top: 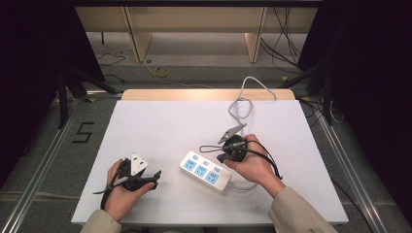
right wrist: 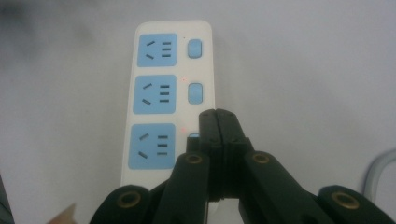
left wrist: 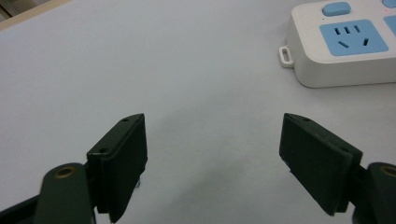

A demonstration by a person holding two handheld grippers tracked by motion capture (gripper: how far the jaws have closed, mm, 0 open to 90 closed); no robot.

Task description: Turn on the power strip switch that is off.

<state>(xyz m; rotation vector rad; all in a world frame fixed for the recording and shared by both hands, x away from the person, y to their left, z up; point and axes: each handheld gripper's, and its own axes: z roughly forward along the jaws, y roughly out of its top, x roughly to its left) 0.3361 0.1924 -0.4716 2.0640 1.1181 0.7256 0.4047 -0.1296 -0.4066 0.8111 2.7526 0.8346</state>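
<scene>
While the right tongs (right wrist: 218,122), pressed together, hover at the nearest switch (right wrist: 193,138) of a white power strip (right wrist: 159,100), the work looks only begun. That strip lies right of centre on the table (top: 160,126), its three sockets empty. Two farther switches sit untouched. Spread and holding nothing, the left tongs (left wrist: 212,163) rest low at the table's near left.

Closed jaws over a white power strip

The right gripper (right wrist: 217,119) has its two black jaws pressed together with nothing between them, their tips over the nearest blue switch (right wrist: 193,136) of the power strip (right wrist: 161,112). The strip lies on the pale worktop (right wrist: 303,70), three blue sockets in a row, with a grey cable (right wrist: 380,170) near the right edge.
</scene>
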